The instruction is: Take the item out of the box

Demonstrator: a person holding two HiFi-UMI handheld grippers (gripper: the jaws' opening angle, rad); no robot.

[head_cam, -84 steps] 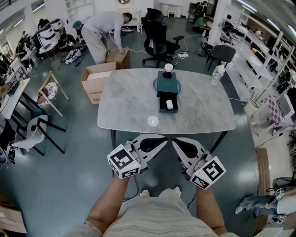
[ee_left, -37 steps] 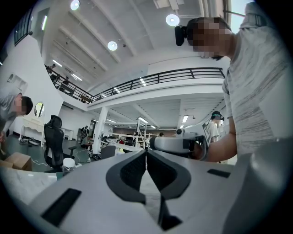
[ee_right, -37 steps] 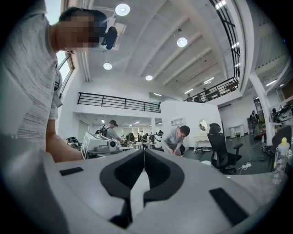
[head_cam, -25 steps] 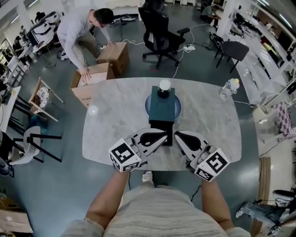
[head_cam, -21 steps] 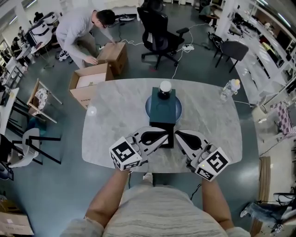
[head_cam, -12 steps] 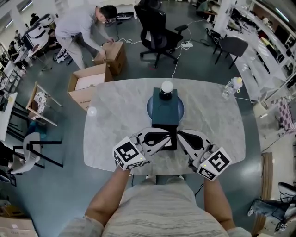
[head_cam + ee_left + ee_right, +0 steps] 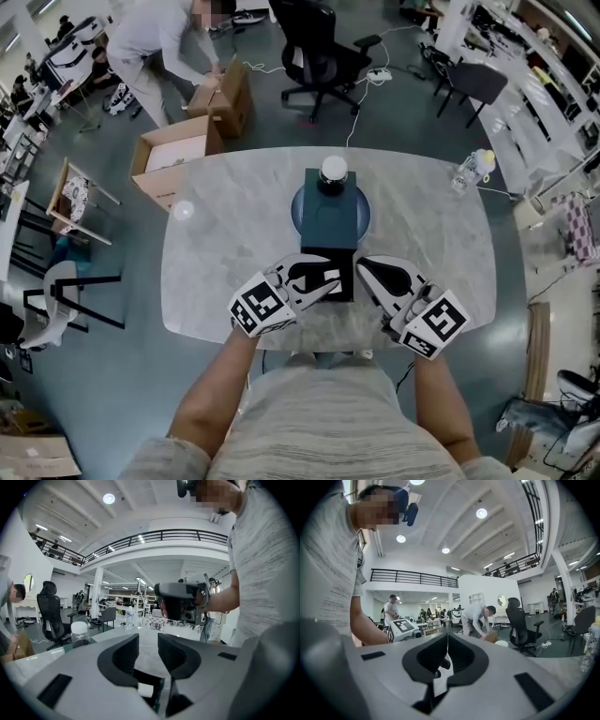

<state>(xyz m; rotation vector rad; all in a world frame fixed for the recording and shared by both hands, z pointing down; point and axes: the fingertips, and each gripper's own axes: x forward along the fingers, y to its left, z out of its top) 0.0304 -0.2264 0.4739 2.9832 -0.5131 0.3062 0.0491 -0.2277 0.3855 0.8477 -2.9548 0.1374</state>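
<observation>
A wide, bright workshop hall surrounds a grey marbled table (image 7: 225, 253). The small white item (image 7: 145, 689) lies in the black drawer (image 7: 328, 255), which is pulled out of a dark teal box (image 7: 330, 217) toward the person. The box sits on a round blue plate (image 7: 302, 211) near the table's middle, and a jar with a white lid (image 7: 334, 172) stands on the box's far end.

The left tool (image 7: 323, 281) hangs over the drawer. Its jaws are opening with a narrow gap between the pads. Nothing is caught between them, and the item lies lower down, inside the drawer. The right tool (image 7: 364, 269) is just beside the drawer's right edge, with its jaws pressed together and empty.

A clear bottle (image 7: 472, 169) stands at the table's far right corner. Beyond the table, a person (image 7: 159, 47) bends over cardboard boxes (image 7: 173, 159), near a black office chair (image 7: 319, 52).
</observation>
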